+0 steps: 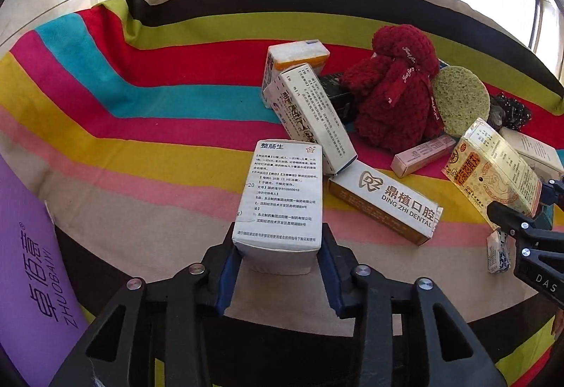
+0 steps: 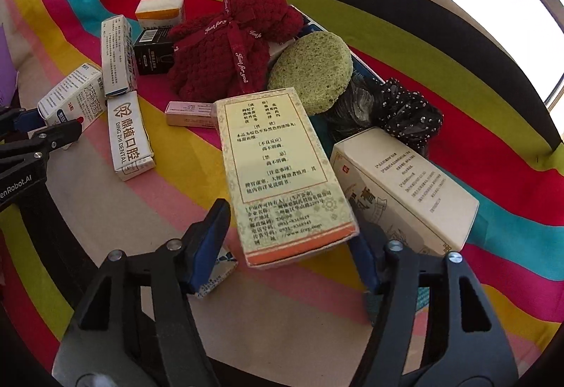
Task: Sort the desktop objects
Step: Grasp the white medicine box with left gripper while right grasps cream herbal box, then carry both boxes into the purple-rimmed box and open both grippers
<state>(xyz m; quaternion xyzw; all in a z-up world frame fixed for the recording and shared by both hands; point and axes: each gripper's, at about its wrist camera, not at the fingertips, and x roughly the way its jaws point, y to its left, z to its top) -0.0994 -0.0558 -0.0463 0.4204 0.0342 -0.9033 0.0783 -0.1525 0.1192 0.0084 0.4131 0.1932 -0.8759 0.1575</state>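
Boxes (image 1: 282, 196) and soft things lie jumbled on a striped cloth (image 1: 141, 126), each gripper at one box.

The left gripper (image 1: 278, 267) clamps a white box's near end between its blue pads (image 1: 225, 277). The right gripper (image 2: 292, 246) straddles a yellow box (image 2: 282, 172); its right pad touches, while its left pad (image 2: 208, 246) stands just off, so a full grip cannot be told. Behind lie a dental box (image 2: 130, 136), a red knit toy (image 2: 225, 48), a green sponge (image 2: 313, 73) and a black scrunchie (image 2: 405, 112).
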